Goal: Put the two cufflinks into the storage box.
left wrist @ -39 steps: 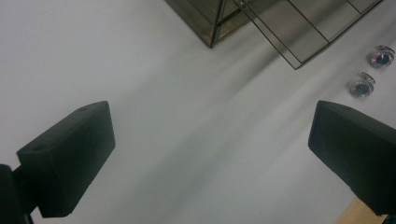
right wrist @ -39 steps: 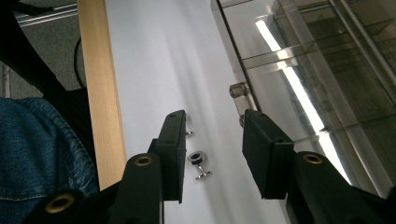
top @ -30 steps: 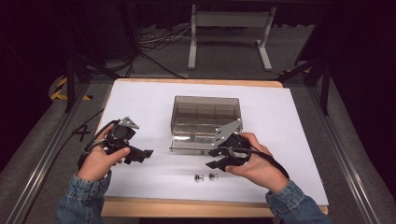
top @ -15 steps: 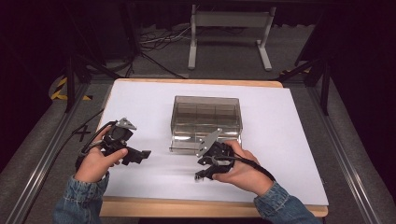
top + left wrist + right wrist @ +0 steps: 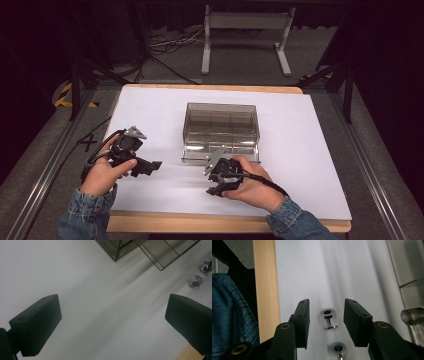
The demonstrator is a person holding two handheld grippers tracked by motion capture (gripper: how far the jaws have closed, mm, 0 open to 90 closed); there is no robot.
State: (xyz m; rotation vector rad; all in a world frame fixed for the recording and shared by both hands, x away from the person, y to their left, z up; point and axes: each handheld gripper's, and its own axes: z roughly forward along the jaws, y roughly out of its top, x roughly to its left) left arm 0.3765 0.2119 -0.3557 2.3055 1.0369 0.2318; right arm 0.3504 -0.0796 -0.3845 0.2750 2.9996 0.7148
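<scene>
Your right tool (image 5: pixel 326 320) is down low over the table (image 5: pixel 300 150), jaws standing apart on either side of 1 cufflink (image 5: pixel 328 317), and nothing is pressed between them yet. That cufflink lies on its side, blue stone face pointing away from you, its silver bar toward the tool. The jaws have just been opening a little, and the cufflink sits in the gap without either pad touching it, as far as the right gripper view tells.

A second cufflink (image 5: pixel 338 349) lies just beside the first, closer in under the tool, also untouched. So both pieces are on the white surface near the front edge of the table, in front of the clear box (image 5: pixel 221 130).

Your left tool (image 5: pixel 134 159) hangs off to the side, well apart from the box, with jaws spread wide and nothing between them. From the left gripper view you can see the 2 cufflinks far off at the upper right.

The box looks open at the front, its little drawer or flap pulled toward you, with compartments inside that appear empty, though the tinted walls make that hard to confirm.

By my read, you're at the very start of the real work: 0 of 2 cufflinks picked, none stowed. Left to do: close on the first 1, carry it to the box, then come back for the second.
</scene>
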